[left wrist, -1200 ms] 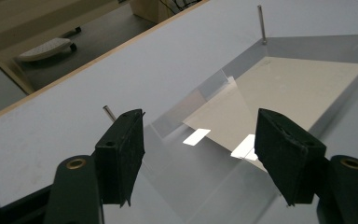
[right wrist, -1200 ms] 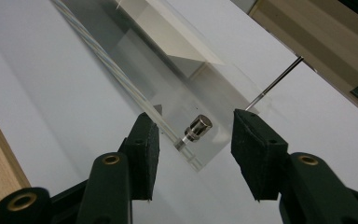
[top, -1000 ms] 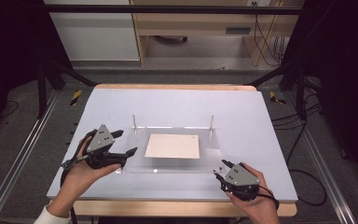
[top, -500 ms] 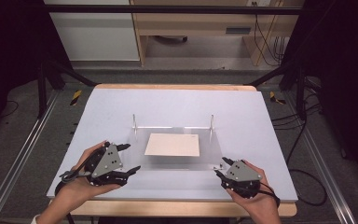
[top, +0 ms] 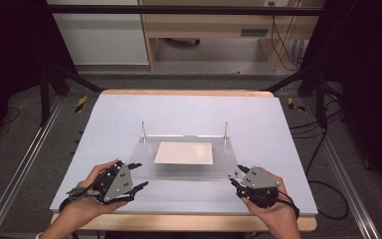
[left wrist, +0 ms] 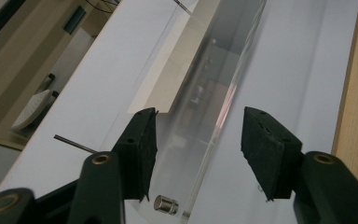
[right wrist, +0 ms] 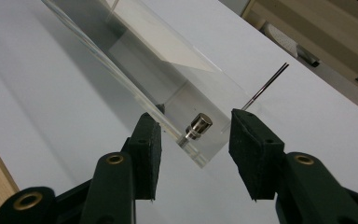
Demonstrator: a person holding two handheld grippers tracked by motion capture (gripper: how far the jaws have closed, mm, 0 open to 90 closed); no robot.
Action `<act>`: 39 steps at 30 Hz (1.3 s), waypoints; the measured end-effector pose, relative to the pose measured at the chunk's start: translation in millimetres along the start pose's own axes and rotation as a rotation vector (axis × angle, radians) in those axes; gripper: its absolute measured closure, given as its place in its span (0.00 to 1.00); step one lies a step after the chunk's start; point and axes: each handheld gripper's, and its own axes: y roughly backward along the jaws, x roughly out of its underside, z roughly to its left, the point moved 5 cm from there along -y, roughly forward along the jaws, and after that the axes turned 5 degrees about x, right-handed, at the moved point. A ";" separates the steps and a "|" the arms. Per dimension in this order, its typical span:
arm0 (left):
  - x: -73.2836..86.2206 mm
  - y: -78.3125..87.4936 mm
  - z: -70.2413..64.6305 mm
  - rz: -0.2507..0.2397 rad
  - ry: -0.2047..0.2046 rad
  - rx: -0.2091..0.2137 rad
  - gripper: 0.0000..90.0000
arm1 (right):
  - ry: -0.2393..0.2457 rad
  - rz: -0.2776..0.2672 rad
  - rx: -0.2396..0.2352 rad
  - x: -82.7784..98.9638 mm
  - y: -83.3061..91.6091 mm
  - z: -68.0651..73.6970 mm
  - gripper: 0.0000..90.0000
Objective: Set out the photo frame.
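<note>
Grippers (top: 138,175) (top: 235,175) astride clear sheet (top: 184,172) (unlabelled)

Two grippers at the near corners of a clear plate

The clear acrylic plate (top: 189,167) lies mid-table over a white sheet (top: 184,153); the left gripper (top: 135,175), jaws just closing, sits at its near-left corner, the right gripper (top: 236,175) at its near-right corner, two thin posts (top: 143,128) at its far edge.

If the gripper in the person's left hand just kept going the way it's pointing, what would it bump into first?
Most likely the near left corner of the clear acrylic sheet, whose edge already lies between the left gripper's open jaws; depth is hard to judge.
</note>
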 end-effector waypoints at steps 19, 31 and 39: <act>5.0 -8.5 10.0 0.004 0.015 -0.019 0.74 | -0.033 0.014 -0.021 -11.6 0.5 -9.9 0.61; -2.8 -4.7 17.5 -0.001 0.036 -0.054 0.77 | -0.042 -0.012 -0.027 -18.1 0.1 -16.6 0.61; -6.6 -2.9 24.0 -0.009 0.051 -0.053 0.77 | 0.010 -0.061 -0.047 -23.4 -7.9 -19.8 0.63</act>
